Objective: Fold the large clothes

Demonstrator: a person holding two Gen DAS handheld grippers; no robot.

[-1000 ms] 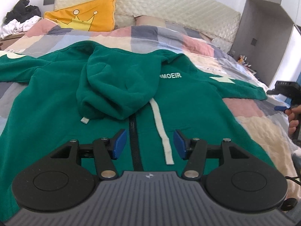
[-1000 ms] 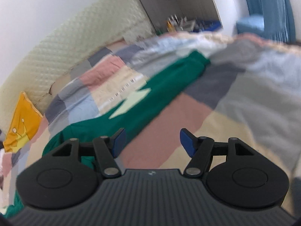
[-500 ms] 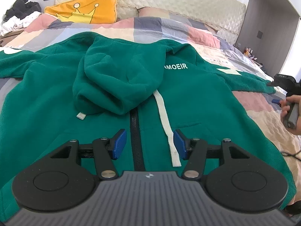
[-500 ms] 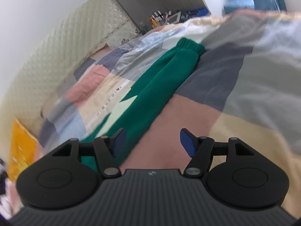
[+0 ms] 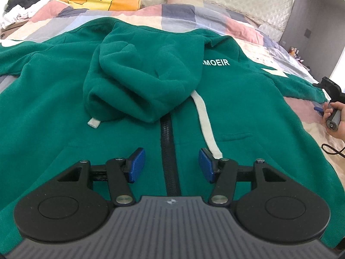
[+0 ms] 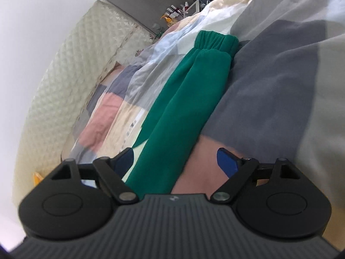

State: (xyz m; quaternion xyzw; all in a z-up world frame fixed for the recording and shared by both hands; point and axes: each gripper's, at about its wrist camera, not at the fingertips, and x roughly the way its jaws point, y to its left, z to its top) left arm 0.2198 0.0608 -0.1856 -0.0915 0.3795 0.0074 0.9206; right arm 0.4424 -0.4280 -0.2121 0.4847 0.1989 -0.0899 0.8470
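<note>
Across the patchwork quilt (image 5: 226, 24) lies your thick green fleece zip hoodie (image 5: 248, 108), soft, limp, fairly heavy. Your left gripper (image 5: 171, 165) hovers parted over its zip; your right gripper (image 6: 175, 161) is opening, nothing pinched. Take the sleeve (image 6: 183, 108) by its ribbed cuff at twelve o'clock.

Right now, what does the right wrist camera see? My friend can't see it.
A green sleeve lies stretched across a patchwork blanket, running between the right gripper as its jaws open, touching neither. A cream padded headboard stands behind.
</note>
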